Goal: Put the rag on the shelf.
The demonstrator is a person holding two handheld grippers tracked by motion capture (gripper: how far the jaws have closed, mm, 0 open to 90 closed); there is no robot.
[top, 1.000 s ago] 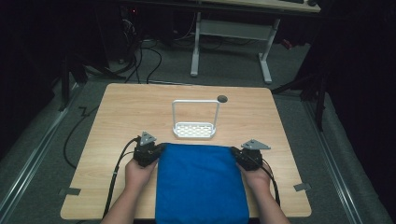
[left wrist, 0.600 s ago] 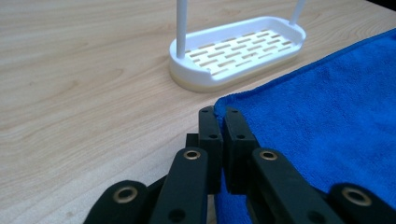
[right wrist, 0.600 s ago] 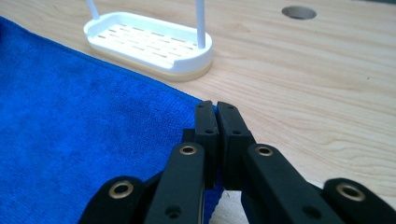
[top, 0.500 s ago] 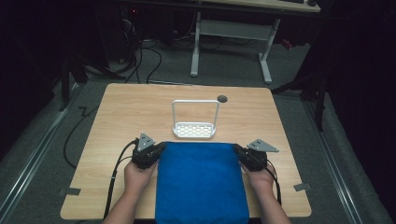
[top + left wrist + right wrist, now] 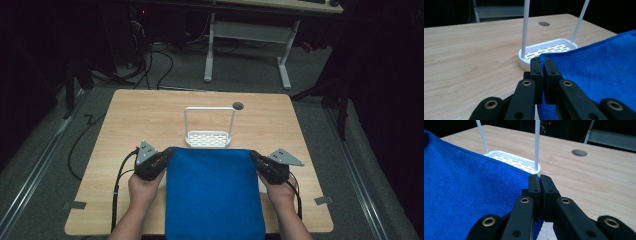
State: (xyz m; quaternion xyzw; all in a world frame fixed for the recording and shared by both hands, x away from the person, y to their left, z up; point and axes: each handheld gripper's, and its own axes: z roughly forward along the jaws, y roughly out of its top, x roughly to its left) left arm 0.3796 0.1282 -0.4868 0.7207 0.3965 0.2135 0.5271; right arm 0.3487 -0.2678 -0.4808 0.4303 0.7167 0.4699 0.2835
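So I've got the left gripper (image 5: 167,154) pinching the far left corner of the blue towel (image 5: 212,192), jaws pressed tight on the cloth. You can see the corner poking up between them in the left gripper view (image 5: 543,65). Compared with a second ago, both my hands have come up and pulled back toward me a bit, so the towel's far edge is now lifted off the tabletop (image 5: 150,115) and stretched taut just in front of the white rack (image 5: 209,129). I'd say that means the lift is underway and the next bit is getting that edge up and over the rack's bar. Over on the right, the right gripper (image 5: 256,157) is clamped on the other far corner the same way. No brands, labels or writing anywhere that I can read.
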